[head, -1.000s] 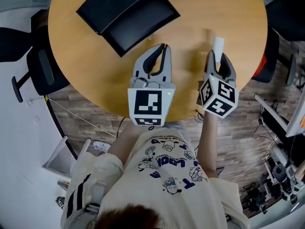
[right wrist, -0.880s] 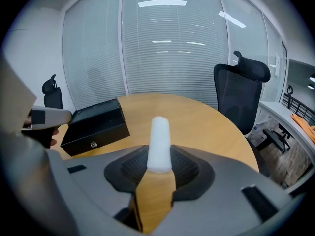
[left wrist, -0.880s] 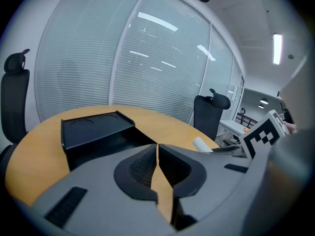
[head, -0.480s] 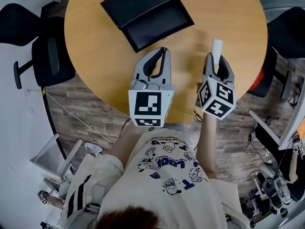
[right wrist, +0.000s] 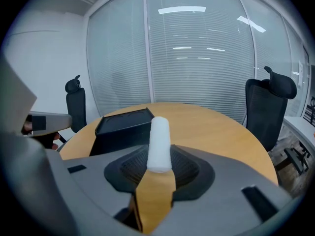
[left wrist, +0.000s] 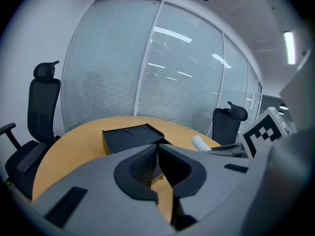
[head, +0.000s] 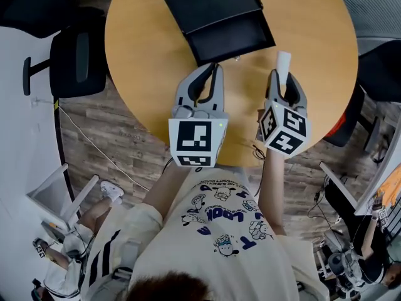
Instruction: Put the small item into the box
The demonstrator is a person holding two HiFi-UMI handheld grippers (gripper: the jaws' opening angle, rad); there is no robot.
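Right gripper [right wrist: 158, 165] has its 2 jaws clamped on the small white roll [right wrist: 159, 139]. They're only pinching its near end, so most of it sticks out forward past the tips. The left gripper [left wrist: 157, 150] is closed tip to tip with nothing in it, sitting just beside the right one. The black box [right wrist: 123, 126] lies open on the round table [head: 150, 61], ahead of the right jaws and a bit to their left, and pretty much dead ahead of the left jaws. The roll isn't over it yet.

Stuff I'd worry about:

1. A grip on 1 end means the roll can swivel or droop between the pads if the wrist tips hard, and then it drops crooked.
2. That long bit out front reaches the box before the jaws do. If it clips the wall, it could get levered out or shove the box away.
3. Open too soon and it lands on the bare table. It's a cylinder, so it'll roll.
4. The idle left gripper is close enough to bump the box.
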